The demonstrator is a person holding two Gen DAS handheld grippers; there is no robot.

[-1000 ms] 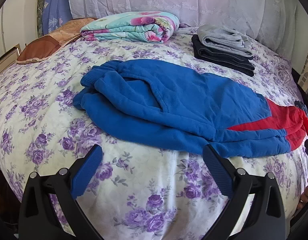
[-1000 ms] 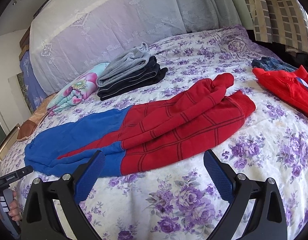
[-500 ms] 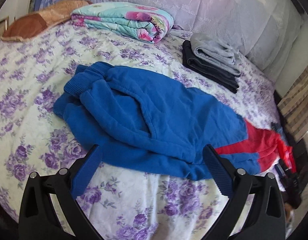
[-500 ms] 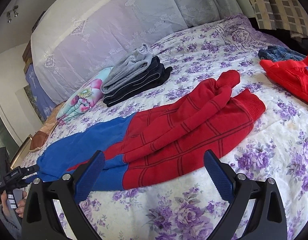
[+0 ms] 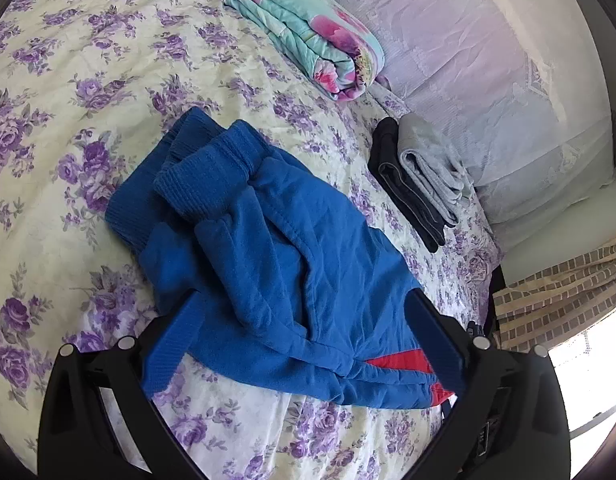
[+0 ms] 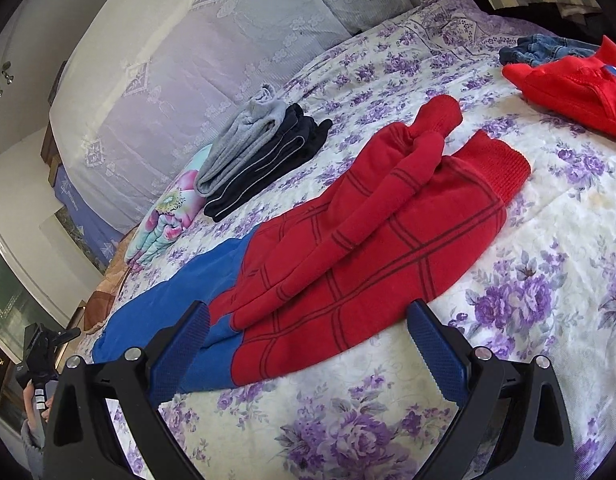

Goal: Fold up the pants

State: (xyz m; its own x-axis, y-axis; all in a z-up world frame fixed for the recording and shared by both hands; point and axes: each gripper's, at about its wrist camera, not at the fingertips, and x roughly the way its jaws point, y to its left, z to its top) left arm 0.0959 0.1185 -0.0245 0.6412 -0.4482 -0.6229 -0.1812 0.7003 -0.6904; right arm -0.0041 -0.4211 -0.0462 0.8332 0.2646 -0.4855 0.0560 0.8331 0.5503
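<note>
Pants (image 5: 275,240) lie unfolded on the bed (image 5: 67,80); left gripper (image 5: 303,344) hovers spread over the blue end, right gripper (image 6: 308,344) spread over the red legs.

The pants (image 5: 275,248) lie across the bed (image 5: 67,128) before me; behind them a stack of folded clothes (image 5: 424,184), a folded quilt (image 5: 308,28) to its left.

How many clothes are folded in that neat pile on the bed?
2: a grey garment on top and a black garment beneath it, beside the floral blanket. More could be hidden inside.
</note>
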